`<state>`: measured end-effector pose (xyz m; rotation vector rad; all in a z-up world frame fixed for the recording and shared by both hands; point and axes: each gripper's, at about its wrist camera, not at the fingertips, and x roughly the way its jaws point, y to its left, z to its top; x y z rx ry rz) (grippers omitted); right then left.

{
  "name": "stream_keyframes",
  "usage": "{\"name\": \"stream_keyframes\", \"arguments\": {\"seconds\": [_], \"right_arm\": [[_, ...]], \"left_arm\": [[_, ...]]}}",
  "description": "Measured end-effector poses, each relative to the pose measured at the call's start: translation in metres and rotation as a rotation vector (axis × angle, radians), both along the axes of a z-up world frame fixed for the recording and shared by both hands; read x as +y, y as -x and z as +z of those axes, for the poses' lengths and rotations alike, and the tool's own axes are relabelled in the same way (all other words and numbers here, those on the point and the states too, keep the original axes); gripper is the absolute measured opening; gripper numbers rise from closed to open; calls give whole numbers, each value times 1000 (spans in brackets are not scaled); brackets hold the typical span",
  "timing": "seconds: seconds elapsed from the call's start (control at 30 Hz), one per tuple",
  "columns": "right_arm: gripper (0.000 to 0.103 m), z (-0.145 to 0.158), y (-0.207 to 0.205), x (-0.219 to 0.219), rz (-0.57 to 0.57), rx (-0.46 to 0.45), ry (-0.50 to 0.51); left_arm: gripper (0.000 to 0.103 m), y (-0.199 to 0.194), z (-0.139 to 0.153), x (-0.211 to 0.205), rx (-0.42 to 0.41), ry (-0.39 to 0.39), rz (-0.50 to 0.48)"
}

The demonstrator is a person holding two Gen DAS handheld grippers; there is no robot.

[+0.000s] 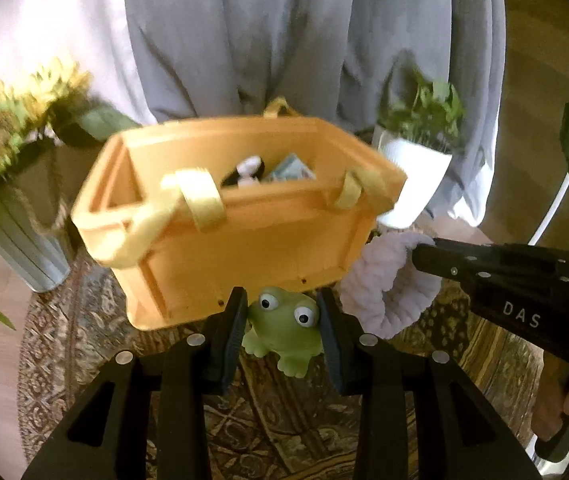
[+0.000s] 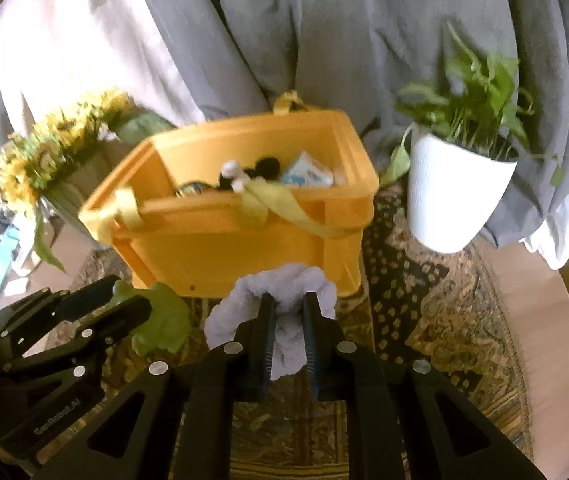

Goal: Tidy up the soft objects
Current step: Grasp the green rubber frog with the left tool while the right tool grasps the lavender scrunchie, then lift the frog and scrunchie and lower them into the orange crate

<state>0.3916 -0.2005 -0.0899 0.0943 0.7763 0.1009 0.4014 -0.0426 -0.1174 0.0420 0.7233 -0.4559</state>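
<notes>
**A:** Where do the two grippers stand?

**B:** The left gripper (image 1: 282, 322) has its fingers pinched on a green frog toy (image 1: 282, 326), one pad against each side of the head. The right gripper (image 2: 289, 334) has its fingers closed on a pale lilac fluffy cloth (image 2: 284, 292), a fold of it caught between the pads. Both loads hang just in front of the orange basket (image 2: 236, 240), at its near wall, over the patterned rug (image 2: 444, 320).

**B:** In the left wrist view the cloth sits at about three o'clock from the frog, close beside it.

**A:** What would doing this step well ask of them?

**B:** Probably lifting each load clear of the near rim and of the yellow strap (image 2: 284, 208) draped across it, which could snag a finger. The basket already holds a dark plush (image 2: 244, 176) and a pale packet (image 2: 308, 174), so the open floor toward nine o'clock inside looks the better place for the frog.

**A:** Any risks?

**B:** The grippers are near each other, so going in one at a time seems wise. The white plant pot (image 2: 444, 200), at two o'clock from the basket, needs a berth from the right gripper.
</notes>
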Motion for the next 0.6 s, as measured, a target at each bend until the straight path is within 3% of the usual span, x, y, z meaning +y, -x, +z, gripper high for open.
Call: {"name": "stream_keyframes", "arguments": {"seconds": [0.33,0.6], "right_arm": [[15,55,10,10,15,-165,5],[14,87,-8,16,24,-264,6]], "left_arm": [[36,7,54,10,-140,48,33],[36,-7,90,19,-231,57,66]]}}
